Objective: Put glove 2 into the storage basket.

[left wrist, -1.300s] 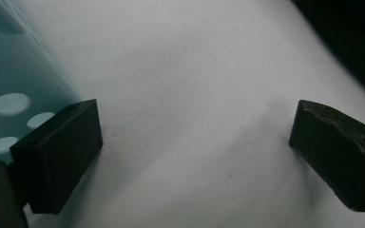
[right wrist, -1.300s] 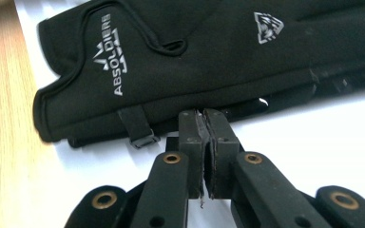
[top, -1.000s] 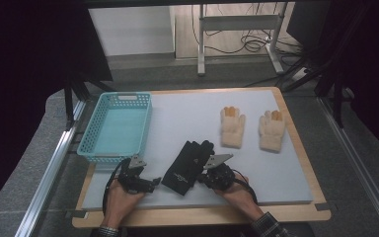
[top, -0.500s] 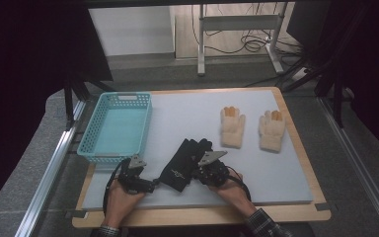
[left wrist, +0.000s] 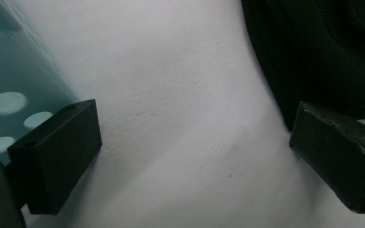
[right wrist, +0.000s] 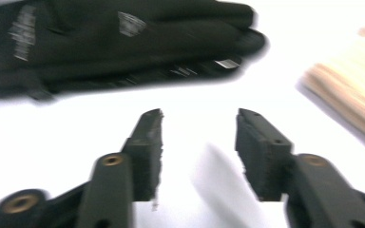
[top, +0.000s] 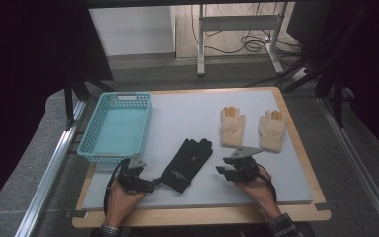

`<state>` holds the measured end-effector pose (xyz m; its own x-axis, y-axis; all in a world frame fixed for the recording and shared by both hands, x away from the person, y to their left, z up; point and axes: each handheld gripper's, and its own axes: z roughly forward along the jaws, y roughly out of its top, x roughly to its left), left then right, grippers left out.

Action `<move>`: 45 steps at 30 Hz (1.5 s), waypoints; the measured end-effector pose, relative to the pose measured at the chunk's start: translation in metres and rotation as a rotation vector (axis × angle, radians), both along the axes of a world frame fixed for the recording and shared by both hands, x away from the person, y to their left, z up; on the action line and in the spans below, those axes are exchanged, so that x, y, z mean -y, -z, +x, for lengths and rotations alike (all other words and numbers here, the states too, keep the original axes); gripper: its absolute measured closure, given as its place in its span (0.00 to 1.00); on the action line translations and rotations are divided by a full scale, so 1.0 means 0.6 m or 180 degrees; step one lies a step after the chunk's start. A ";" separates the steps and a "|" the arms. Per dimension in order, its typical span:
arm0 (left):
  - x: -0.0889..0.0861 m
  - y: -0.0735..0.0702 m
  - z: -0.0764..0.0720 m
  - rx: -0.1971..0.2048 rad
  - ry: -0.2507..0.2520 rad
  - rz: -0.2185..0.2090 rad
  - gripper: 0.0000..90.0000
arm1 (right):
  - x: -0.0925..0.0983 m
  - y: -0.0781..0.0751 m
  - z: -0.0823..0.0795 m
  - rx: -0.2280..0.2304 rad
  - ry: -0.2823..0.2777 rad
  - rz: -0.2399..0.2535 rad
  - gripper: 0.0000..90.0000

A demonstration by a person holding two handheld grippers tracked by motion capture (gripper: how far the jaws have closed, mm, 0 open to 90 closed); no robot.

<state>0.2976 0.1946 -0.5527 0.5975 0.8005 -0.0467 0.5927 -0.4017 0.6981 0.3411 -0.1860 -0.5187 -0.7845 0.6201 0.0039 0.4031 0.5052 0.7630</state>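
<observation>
At the far left of the table stands the turquoise basket (top: 116, 129), with nothing inside it that can be seen from the high view. Your left gripper (top: 147, 185) rests just in front of the basket's near right corner, in the same place as a second ago. Its jaws are spread wide with only bare mat (left wrist: 180, 95) between them, and the left gripper view shows the cuff edge of the black glove (left wrist: 323, 52) just beside one jaw, not between the two.

The black glove (top: 187, 163) is the thing you are working on. It lies flat on the grey mat (top: 187, 108), between your two grippers, cuff toward you and fingers pointing away. A second ago your right gripper was on top of it with the jaws pressed together; now your right gripper (top: 225, 170) stands to the right of the glove, apart from it. Its jaws have just been opening, and in the right gripper view they stand apart with nothing between them (right wrist: 197, 142), the glove lying beyond the tips.

So the glove is released and neither gripper holds it. I judge that this is a re-grip or a handover: your left jaws are placed well to take the cuff.

At the right, the two cream gloves (top: 251, 127) lie side by side, untouched.
</observation>
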 end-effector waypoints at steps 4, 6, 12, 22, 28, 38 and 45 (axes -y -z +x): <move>0.000 0.000 0.000 0.0000 0.0000 0.0001 0.04 | 0.040 0.008 0.006 0.0005 0.0240 -0.0043 0.36; 0.000 0.000 0.000 0.0000 0.0000 0.0001 0.04 | 0.053 0.012 0.009 -0.0006 0.0322 -0.0111 0.29; 0.000 0.000 0.000 -0.0007 -0.0003 -0.0004 0.04 | 0.070 0.021 0.016 0.0058 0.0466 -0.0301 0.15; -0.008 -0.007 -0.009 -0.0068 0.0023 0.0072 0.04 | 0.072 0.024 0.022 -0.0021 0.0529 -0.0282 0.12; -0.014 -0.029 -0.025 -0.0076 0.0049 -0.0129 0.03 | 0.072 0.025 0.021 -0.0017 0.0530 -0.0279 0.12; 0.033 -0.067 -0.021 -0.0093 0.0188 -0.0234 0.01 | 0.072 0.025 0.021 -0.0016 0.0533 -0.0276 0.12; 0.114 -0.080 0.030 -0.0199 0.0314 -0.0085 0.00 | 0.072 0.025 0.021 -0.0015 0.0533 -0.0275 0.12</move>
<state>0.3154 0.1263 -0.5044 0.6686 0.7359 -0.1070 0.5940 -0.4419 0.6722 0.3536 -0.2294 -0.5335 -0.6703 0.7403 -0.0515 0.4907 0.4942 0.7176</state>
